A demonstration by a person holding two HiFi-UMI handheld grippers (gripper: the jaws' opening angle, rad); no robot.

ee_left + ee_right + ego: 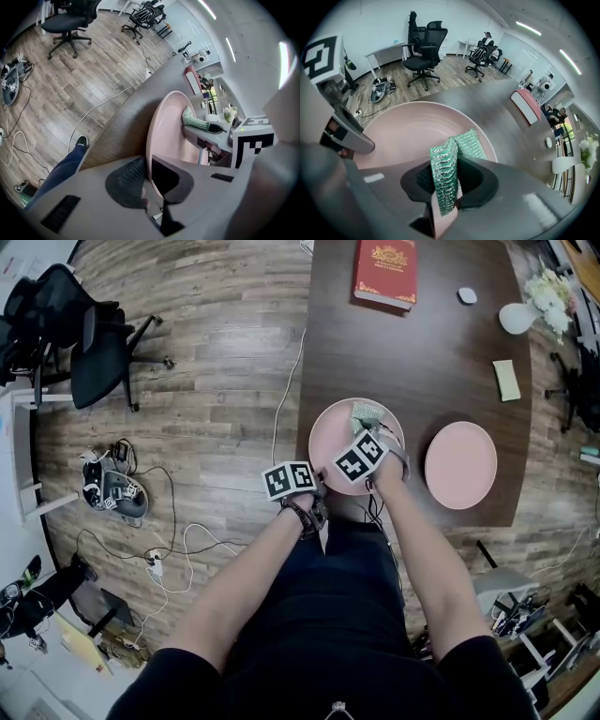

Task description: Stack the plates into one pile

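A pink plate (330, 442) lies near the front left corner of the dark table (422, 352), and a second pink plate (460, 464) lies to its right, apart from it. My left gripper (317, 487) is shut on the near rim of the left plate (164, 126), which runs edge-on between its jaws. My right gripper (368, 426) hangs over that plate's (408, 131) far side. It is shut on a folded green scouring pad (450, 173), whose free end rests on the plate. The left gripper view shows the pad (192, 119) too.
At the back of the table lie a red book (385, 271), a small white object (467, 295) and a white vase of flowers (518, 317), with a yellow pad (506, 380) further forward. Left of the table are wooden floor, cables (187, 540) and an office chair (94, 343).
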